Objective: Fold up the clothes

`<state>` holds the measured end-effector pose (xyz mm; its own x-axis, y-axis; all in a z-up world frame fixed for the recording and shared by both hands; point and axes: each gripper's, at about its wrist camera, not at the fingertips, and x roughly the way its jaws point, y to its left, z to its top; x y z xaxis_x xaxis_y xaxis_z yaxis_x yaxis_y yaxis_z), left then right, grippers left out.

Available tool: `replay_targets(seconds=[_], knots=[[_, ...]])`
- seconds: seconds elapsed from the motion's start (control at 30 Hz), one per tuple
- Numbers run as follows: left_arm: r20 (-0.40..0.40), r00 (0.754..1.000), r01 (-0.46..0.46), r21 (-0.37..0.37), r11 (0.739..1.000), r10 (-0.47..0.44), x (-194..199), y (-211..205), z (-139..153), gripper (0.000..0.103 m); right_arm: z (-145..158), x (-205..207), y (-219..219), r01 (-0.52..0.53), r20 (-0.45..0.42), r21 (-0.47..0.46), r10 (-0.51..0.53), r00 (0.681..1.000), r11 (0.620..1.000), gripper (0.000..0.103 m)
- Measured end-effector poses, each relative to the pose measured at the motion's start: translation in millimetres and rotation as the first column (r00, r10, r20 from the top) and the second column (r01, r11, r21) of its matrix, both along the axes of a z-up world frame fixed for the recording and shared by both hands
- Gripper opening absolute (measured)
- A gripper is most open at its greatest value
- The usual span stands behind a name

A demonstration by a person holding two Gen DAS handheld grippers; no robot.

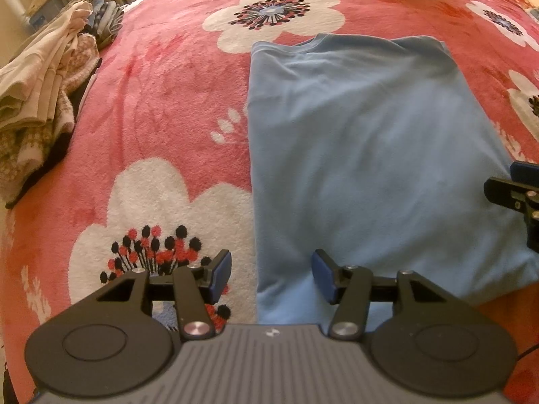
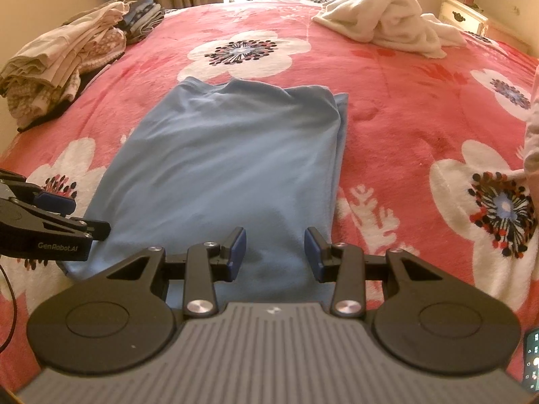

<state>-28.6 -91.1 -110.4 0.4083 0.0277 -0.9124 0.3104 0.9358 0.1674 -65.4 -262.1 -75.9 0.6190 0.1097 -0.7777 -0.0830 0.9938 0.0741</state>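
A light blue shirt [image 1: 363, 155] [image 2: 232, 161] lies flat on the red flowered blanket [image 1: 161, 84] [image 2: 404, 107], folded lengthwise into a long strip with the collar at the far end. My left gripper [image 1: 272, 274] stands open just above the strip's near left corner, and the cloth's left edge runs between its blue pads [image 1: 222, 269]. My right gripper [image 2: 274, 254] is open over the near right part of the hem, with the cloth lying flat under the gap. Each gripper shows at the edge of the other's view: the left gripper [image 2: 81, 215] and the right gripper [image 1: 508, 181].
A stack of folded clothes [image 1: 43, 84] [image 2: 60, 60] sits at the bed's left edge. A crumpled white towel [image 2: 387, 23] lies at the far right. A nightstand [image 2: 461, 13] stands beyond the bed. A sleeve [image 2: 532, 134] and a phone [image 2: 532, 360] show at the right edge.
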Motion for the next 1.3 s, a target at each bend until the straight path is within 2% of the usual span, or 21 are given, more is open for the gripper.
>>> replay_targets(seconds=[0.1, 0.27, 0.33, 0.4, 0.53, 0.57, 0.63, 0.7, 0.77, 0.9, 1.03, 1.1, 1.17, 1.23, 1.3], knots=[[0.001, 1.0, 0.002, -0.04, 0.999, -0.002, -3.4, 5.7, 1.0, 0.055, 2.6, -2.2, -0.4, -0.004, 0.017, 0.004, 0.004, 1.0, 1.0, 0.037], [-0.006, 0.999, 0.049, -0.189, 0.981, -0.051, -27.1, 37.3, 2.4, 0.055, 5.8, -13.5, -6.2, -0.066, 0.061, 0.067, 0.062, 0.996, 0.996, 0.037], [-0.017, 0.997, 0.074, -0.236, 0.969, -0.08, -39.9, 50.1, -1.3, 0.054, -6.0, -19.0, -8.7, -0.092, 0.012, 0.064, 0.092, 0.996, 0.994, 0.037], [-0.042, 0.993, 0.096, -0.273, 0.957, -0.112, -49.9, 59.6, -6.5, 0.052, -16.2, -28.3, -11.5, -0.096, -0.042, 0.023, 0.097, 0.994, 0.995, 0.036], [-0.033, 0.989, 0.128, -0.325, 0.937, -0.147, -59.9, 77.0, -1.5, 0.049, -9.3, -36.7, -17.1, -0.102, -0.095, -0.027, 0.099, 0.991, 0.994, 0.037], [-0.017, 0.99, 0.128, -0.344, 0.93, -0.142, -57.7, 81.9, 5.0, 0.049, -2.0, -34.3, -18.1, -0.102, -0.088, -0.038, 0.098, 0.991, 0.994, 0.037], [0.039, 0.992, 0.128, -0.381, 0.915, -0.123, -49.1, 91.9, 19.7, 0.049, 21.2, -25.9, -18.4, -0.112, -0.011, -0.063, 0.111, 0.994, 0.992, 0.037], [0.097, 0.99, 0.13, -0.418, 0.899, -0.098, -37.8, 100.8, 33.6, 0.054, 34.8, -5.1, -17.6, -0.105, 0.047, -0.093, 0.109, 0.993, 0.99, 0.037], [0.128, 0.988, 0.133, -0.447, 0.885, -0.084, -21.4, 100.9, 39.6, 0.055, 42.1, 18.2, -16.9, -0.092, 0.088, -0.119, 0.103, 0.991, 0.989, 0.035], [0.173, 0.979, 0.177, -0.444, 0.879, -0.11, 7.8, 77.1, 34.5, 0.053, 30.5, 72.0, 0.8, -0.111, 0.139, -0.134, 0.129, 0.982, 0.985, 0.026], [0.152, 0.974, 0.215, -0.387, 0.897, -0.168, 17.8, 47.3, 9.3, 0.05, 6.5, 108.9, 6.3, -0.136, 0.155, -0.165, 0.162, 0.974, 0.977, 0.021], [0.114, 0.978, 0.205, -0.379, 0.902, -0.174, 19.3, 45.8, -5.1, 0.05, -10.3, 121.6, -13.4, -0.077, 0.116, -0.162, 0.097, 0.989, 0.984, 0.019], [0.12, 0.977, 0.211, -0.39, 0.896, -0.178, 15.8, 50.9, -11.3, 0.05, -23.0, 131.1, -44.8, 0.011, 0.061, -0.118, -0.004, 0.998, 0.993, 0.018], [0.126, 0.974, 0.224, -0.4, 0.889, -0.189, 14.6, 55.6, -12.2, 0.051, -19.4, 132.9, -71.7, 0.094, 0.04, -0.045, -0.092, 0.995, 0.995, 0.017], [0.118, 0.975, 0.22, -0.417, 0.882, -0.187, 17.2, 59.9, -12.8, 0.051, -7.8, 133.8, -81.7, 0.102, 0.054, -0.014, -0.101, 0.993, 0.995, 0.017]])
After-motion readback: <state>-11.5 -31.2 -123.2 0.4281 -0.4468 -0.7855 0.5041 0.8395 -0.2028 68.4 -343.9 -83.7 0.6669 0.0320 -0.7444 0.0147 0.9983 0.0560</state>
